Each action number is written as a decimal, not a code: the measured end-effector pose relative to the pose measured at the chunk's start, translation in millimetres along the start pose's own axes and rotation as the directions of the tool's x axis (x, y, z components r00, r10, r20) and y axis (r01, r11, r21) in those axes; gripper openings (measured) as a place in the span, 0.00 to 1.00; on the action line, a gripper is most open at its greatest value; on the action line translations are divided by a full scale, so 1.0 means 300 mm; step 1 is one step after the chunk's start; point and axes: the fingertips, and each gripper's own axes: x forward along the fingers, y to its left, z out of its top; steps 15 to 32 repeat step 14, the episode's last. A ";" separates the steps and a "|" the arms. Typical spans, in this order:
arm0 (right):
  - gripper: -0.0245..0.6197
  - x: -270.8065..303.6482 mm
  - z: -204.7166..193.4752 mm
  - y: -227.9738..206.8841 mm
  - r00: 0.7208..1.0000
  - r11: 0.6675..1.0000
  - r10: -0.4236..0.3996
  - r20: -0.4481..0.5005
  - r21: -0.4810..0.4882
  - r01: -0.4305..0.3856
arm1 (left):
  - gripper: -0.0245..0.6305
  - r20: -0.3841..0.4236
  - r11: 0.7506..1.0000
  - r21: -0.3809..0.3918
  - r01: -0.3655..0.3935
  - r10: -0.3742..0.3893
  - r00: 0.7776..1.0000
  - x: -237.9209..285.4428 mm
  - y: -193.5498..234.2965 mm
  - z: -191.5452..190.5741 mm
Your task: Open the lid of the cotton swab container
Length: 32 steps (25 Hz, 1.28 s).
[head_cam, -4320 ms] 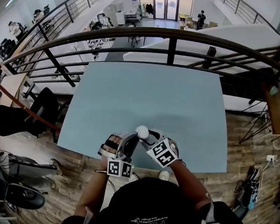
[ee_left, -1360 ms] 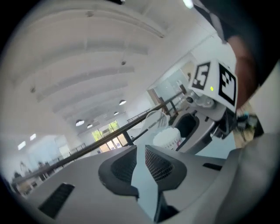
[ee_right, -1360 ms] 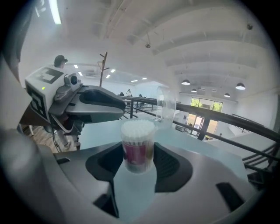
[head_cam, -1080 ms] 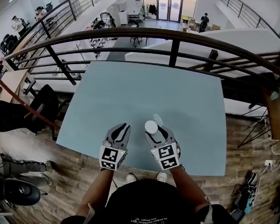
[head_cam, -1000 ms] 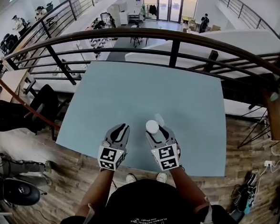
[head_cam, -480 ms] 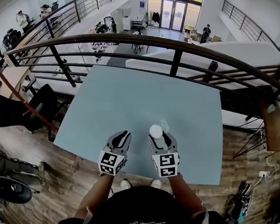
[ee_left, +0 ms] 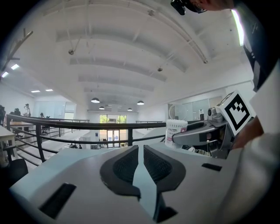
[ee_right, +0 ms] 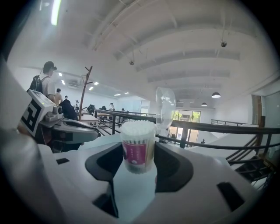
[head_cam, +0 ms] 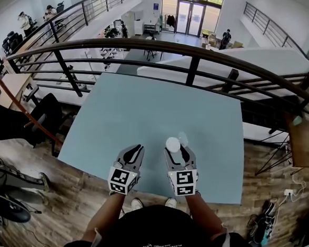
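Gripping the cotton swab container [ee_right: 138,148], your right hand-held gripper [head_cam: 174,149] has a pad pressed against each side of the tub, which stands upright between the jaws in the middle of the right gripper view. The white swab tips show at its open top. The clear lid [ee_right: 165,106] is swung up and back, standing above the far rim and still joined to the tub.

In the head view the container sits just below the frame's centre, over the near part of the pale blue surface [head_cam: 145,106]. Whether its base touches the surface you cannot tell.

Your left hand-held gripper [ee_left: 141,159] lies just to the left of it, apart from the tub. Its jaws have just been closing; only a narrow slit remains, with nothing between them.
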 end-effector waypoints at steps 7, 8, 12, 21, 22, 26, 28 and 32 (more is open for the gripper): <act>0.40 -0.014 0.011 -0.004 1.000 1.000 0.005 0.014 -0.003 -0.005 | 0.11 -0.022 1.000 -0.016 0.005 -0.005 1.000 -0.008 -0.020 0.009; 0.40 -0.017 0.012 -0.005 1.000 1.000 0.006 0.017 0.000 -0.006 | 0.11 -0.019 1.000 -0.016 0.004 -0.005 1.000 -0.008 -0.022 0.011; 0.40 -0.020 0.024 0.002 1.000 1.000 0.007 0.027 0.011 -0.008 | 0.11 -0.011 1.000 -0.019 0.023 -0.023 1.000 -0.020 -0.027 0.012; 0.40 -0.019 0.034 0.008 0.999 1.000 0.009 0.036 0.011 -0.009 | 0.11 0.000 0.999 -0.014 0.034 -0.034 0.999 -0.027 -0.031 0.016; 0.40 -0.019 0.034 0.008 0.999 1.000 0.009 0.036 0.011 -0.009 | 0.11 0.000 0.999 -0.014 0.034 -0.034 0.999 -0.027 -0.031 0.016; 0.40 -0.019 0.034 0.008 0.999 1.000 0.009 0.036 0.011 -0.009 | 0.11 0.000 0.999 -0.014 0.034 -0.034 0.999 -0.027 -0.031 0.016; 0.40 -0.019 0.034 0.008 0.999 1.000 0.009 0.036 0.011 -0.009 | 0.11 0.000 0.999 -0.014 0.034 -0.034 0.999 -0.027 -0.031 0.016; 0.40 -0.019 0.034 0.008 0.999 1.000 0.009 0.036 0.011 -0.009 | 0.11 0.000 0.999 -0.014 0.034 -0.034 0.999 -0.027 -0.031 0.016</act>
